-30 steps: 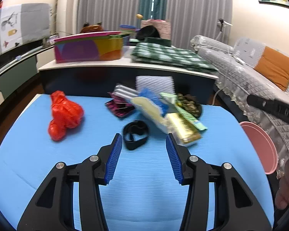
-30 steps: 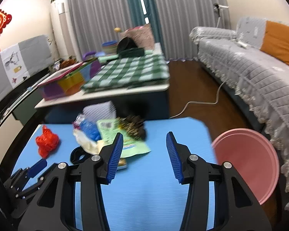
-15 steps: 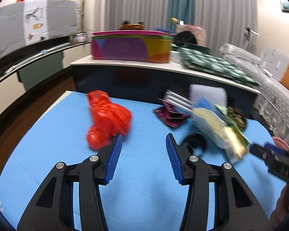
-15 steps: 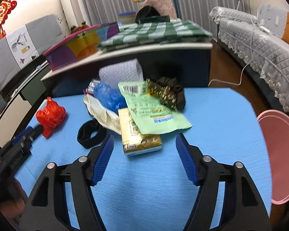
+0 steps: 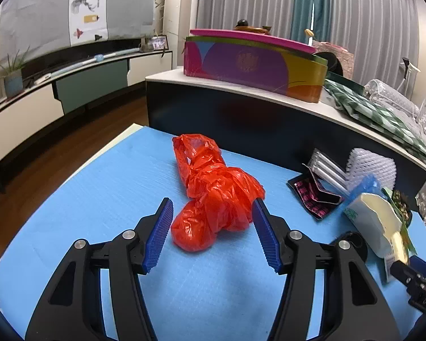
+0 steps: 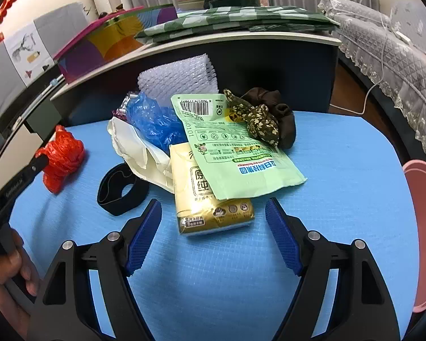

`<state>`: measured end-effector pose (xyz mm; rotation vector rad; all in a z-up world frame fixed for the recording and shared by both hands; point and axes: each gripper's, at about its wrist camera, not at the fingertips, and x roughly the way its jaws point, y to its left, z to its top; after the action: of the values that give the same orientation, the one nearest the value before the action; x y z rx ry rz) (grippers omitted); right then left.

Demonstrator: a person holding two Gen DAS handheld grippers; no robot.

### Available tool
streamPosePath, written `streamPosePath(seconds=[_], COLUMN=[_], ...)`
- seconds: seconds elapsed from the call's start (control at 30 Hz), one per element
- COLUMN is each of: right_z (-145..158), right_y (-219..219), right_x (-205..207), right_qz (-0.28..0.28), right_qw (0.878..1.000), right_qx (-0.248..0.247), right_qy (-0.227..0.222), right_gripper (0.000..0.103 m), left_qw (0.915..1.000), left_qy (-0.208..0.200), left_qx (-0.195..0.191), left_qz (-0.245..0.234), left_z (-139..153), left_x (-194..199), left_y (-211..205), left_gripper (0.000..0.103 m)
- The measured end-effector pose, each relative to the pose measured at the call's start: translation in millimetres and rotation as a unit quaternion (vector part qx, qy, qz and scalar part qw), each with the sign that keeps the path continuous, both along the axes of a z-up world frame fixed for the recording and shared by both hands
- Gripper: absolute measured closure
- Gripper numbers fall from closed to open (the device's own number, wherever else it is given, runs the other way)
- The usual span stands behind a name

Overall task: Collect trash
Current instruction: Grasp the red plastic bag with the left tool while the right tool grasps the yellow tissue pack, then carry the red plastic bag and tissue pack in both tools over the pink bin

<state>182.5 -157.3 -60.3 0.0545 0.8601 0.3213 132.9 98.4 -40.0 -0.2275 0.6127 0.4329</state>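
Note:
A crumpled red plastic bag (image 5: 213,193) lies on the blue table (image 5: 105,187); it also shows in the right wrist view (image 6: 61,160). My left gripper (image 5: 213,236) is open, its jaws on either side of the bag's near end. My right gripper (image 6: 213,236) is open, just short of a gold tissue pack (image 6: 207,196) under a green wrapper (image 6: 235,153). Around these lie a blue plastic bag (image 6: 153,122), white paper (image 6: 139,153), a black band (image 6: 122,189), bubble wrap (image 6: 179,81) and a dark floral cloth (image 6: 267,119).
A pink bin (image 6: 423,236) stands off the table's right edge. A dark counter (image 5: 269,113) behind the table carries a colourful box (image 5: 252,65) and green checked cloth (image 6: 235,20). A pink-black foil wrapper (image 5: 315,196) lies near the pile. A sofa (image 6: 389,42) is at right.
My left gripper swung left from the pile to the red bag and opened wider around it. My right gripper moved down and forward to the tissue pack, opening wider.

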Motion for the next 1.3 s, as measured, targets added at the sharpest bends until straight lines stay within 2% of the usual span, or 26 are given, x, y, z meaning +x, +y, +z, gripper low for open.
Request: streamPosePath(seconds=[0.33,0.4,0.47,0.5,0.57,0.77,1.07,1.3], right_z=[-12.1,-11.8,-11.8,-11.6,-10.9,-1.0,23.6,44.2], right_y=[1.6,1.9,1.0,0.2,-0.2,2.1,-1.1,-11.1], right_x=[11.1,11.0,10.5,10.5,10.1,2.1,-19.5,-41.7], right_qz=[-0.004,-0.002,-0.003,-0.002,0.001,0.011,0.019,0.019], right_qw=[1.0,1.0,1.0,1.0,1.0,1.0,1.0,0.999], right_qx=[-0.006,-0.006,-0.009,-0.009,-0.008,-0.009,-0.013,-0.017], right_qy=[0.017,0.016,0.015,0.015,0.016,0.009,-0.012,-0.033], right_gripper=[0.029,0.031,0.038,0.044,0.046,0.048,0.049,0.049], left_qw=[0.9998,0.9998,0.9997,0.9997,0.9996,0.9996,0.9993,0.9974], left_qy=[0.014,0.017,0.02,0.022,0.025,0.024,0.012,0.006], left_qx=[-0.007,-0.005,-0.006,-0.006,-0.004,-0.004,0.0,0.01], left_qz=[-0.007,-0.008,-0.011,-0.012,-0.012,-0.014,-0.036,-0.071], left_z=[-8.0,-8.1,-8.1,-8.1,-7.7,-2.6,14.5,26.3], left_x=[15.5,16.7,17.7,18.1,18.4,14.0,0.8,-16.7], left_y=[0.4,-0.7,-1.3,-1.8,-2.2,-3.9,-21.8,-49.0], left_gripper=[0.047,0.052,0.066,0.067,0.074,0.083,0.087,0.087])
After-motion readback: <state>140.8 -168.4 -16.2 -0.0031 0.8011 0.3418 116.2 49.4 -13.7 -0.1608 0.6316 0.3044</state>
